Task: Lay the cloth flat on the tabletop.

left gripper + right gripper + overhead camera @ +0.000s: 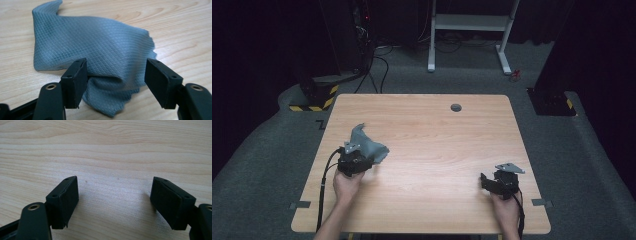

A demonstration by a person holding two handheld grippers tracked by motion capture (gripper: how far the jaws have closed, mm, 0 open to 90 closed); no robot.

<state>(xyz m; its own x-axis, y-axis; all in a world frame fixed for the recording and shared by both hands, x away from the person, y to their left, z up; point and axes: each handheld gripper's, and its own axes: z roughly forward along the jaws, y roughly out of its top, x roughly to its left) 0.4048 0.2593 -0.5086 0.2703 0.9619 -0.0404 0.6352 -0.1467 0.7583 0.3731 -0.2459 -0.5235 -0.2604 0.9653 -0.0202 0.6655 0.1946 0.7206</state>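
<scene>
A wooden table (pixel 432 130) stands on grey carpet in a dark room. The left gripper (pixel 116 82), low at the table's left, has its jaws spread around a crumpled grey cloth (pixel 92 55) without clamping it. The right gripper (pixel 113 202) rests near the right edge, jaws apart over bare wood.

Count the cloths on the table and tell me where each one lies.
1. A grey cloth lies crumpled on the table's left side, right in front of the left gripper, a fold of it reaching between the open jaws. Nothing seems hidden.
</scene>
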